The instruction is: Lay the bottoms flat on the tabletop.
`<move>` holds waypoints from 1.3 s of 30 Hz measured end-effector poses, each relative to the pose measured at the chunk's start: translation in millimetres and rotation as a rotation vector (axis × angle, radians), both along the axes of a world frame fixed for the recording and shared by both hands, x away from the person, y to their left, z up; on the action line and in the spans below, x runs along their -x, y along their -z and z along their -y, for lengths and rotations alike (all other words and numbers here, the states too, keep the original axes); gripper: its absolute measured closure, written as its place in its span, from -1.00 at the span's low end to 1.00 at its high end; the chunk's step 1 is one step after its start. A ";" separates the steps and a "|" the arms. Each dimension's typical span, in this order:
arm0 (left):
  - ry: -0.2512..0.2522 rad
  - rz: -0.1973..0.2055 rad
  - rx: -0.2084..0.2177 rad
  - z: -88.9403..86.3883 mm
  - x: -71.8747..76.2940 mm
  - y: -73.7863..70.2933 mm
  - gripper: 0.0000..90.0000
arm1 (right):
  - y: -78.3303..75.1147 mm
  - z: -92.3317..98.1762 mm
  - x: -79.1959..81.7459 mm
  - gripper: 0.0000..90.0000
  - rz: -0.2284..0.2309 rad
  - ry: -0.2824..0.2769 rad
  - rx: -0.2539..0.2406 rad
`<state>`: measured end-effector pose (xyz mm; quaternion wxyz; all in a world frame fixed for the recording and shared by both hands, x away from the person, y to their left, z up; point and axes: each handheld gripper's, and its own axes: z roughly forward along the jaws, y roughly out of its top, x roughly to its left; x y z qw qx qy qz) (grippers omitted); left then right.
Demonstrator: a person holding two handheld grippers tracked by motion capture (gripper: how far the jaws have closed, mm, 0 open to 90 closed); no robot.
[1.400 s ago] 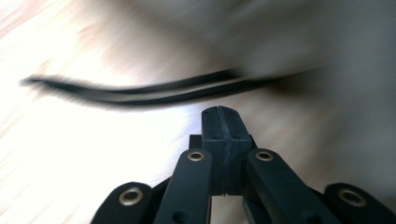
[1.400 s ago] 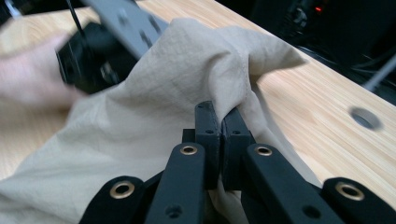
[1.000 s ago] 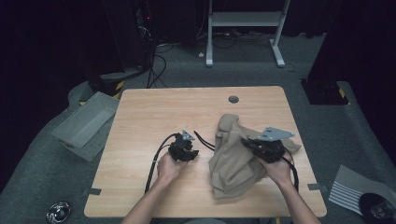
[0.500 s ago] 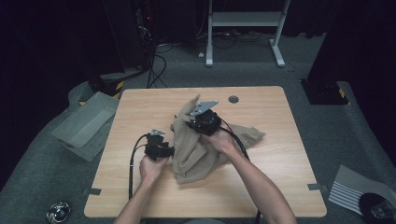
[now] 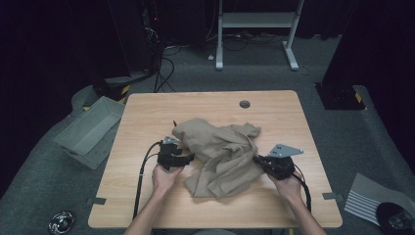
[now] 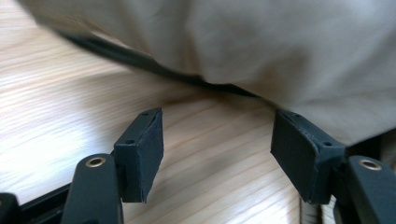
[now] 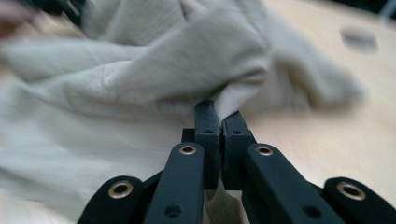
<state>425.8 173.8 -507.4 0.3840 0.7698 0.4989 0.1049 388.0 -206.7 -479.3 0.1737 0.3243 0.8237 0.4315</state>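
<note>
Here, plain unlabelled beige cloth

Looks like a lab or recording studio: my wooden worktop stands on grey carpet amid black curtains, with loose cables, a metal stand's legs and a grey bin beside me.

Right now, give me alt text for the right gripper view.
The right gripper is shut on a fold of crumpled beige cloth, which spreads over a light wooden table.
</note>
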 end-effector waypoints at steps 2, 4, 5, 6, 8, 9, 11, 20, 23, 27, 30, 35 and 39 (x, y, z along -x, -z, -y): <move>0.035 0.004 -0.020 11.6 0.6 -0.9 -0.23 | 15.8 6.4 0.3 0.93 -0.050 0.030 0.051; 0.078 0.008 -0.043 24.9 2.4 -3.1 -0.24 | 24.3 6.8 -1.4 0.88 -0.074 0.047 0.098; 0.096 0.009 -0.048 29.4 3.7 -4.2 -0.26 | 27.1 5.8 -2.0 0.86 -0.080 0.050 0.121; 0.128 0.006 -0.046 35.6 6.8 -5.9 -0.27 | 27.2 4.9 -1.9 0.83 -0.082 0.053 0.126; 0.169 -0.005 -0.043 42.0 12.0 -7.8 -0.29 | 23.9 2.5 -2.4 0.72 -0.072 0.059 0.122; 0.192 -0.008 -0.053 44.8 16.1 -7.8 -0.31 | 22.3 2.0 -2.9 0.71 -0.073 0.058 0.118; 0.203 -0.017 -0.073 47.8 21.4 -5.3 -0.32 | 19.7 -1.3 -5.9 0.68 -0.076 0.058 0.126; 0.218 0.018 -0.175 65.5 29.3 4.9 -0.27 | 25.3 -9.6 -12.0 0.84 -0.074 0.065 0.144; 0.173 0.082 -0.257 64.8 24.1 2.4 -0.04 | 22.6 -6.9 -12.3 0.93 -0.056 0.066 0.143; 0.087 0.123 -0.314 50.9 11.9 2.7 0.16 | 20.2 -0.5 -11.8 0.94 -0.047 0.078 0.125; 0.017 0.119 -0.310 30.9 0.7 3.9 0.17 | 19.0 6.3 -8.6 0.94 -0.044 0.081 0.121; -0.087 0.087 -0.315 8.9 -15.4 2.3 0.15 | 25.8 0.0 0.1 0.79 -0.099 0.014 0.148; -0.125 0.071 -0.266 2.4 -11.7 -4.8 -0.03 | 6.7 -4.4 2.0 0.11 -0.042 0.006 0.062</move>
